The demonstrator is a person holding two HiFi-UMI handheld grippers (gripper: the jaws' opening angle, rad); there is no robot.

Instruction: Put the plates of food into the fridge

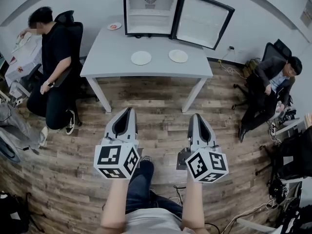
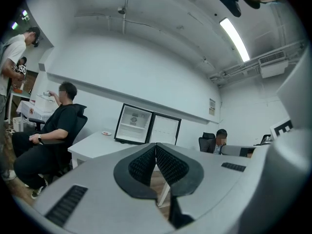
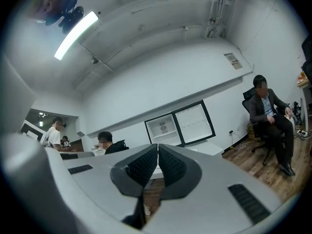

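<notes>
Left gripper (image 1: pixel 128 110), right gripper (image 1: pixel 195 116): smooth matt grey plastic shells. Pads (image 2: pixel 142 165): black, ribbed, rubbery look. Below fingers: floor (image 1: pixel 161 106), wood planks, dull grain. Ahead of fingertips: table (image 1: pixel 122 48), smooth matt pale top; plates (image 1: pixel 141 58), white, slight sheen; fridge (image 1: pixel 151 11), glossy black frame.

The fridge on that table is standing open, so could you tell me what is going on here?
A person holds the left gripper and the right gripper, both shut and empty, well short of the table. The left plate and the right plate lie on it in front of the open fridge, and a small plate sits to the fridge's left. No plate is inside yet.
</notes>
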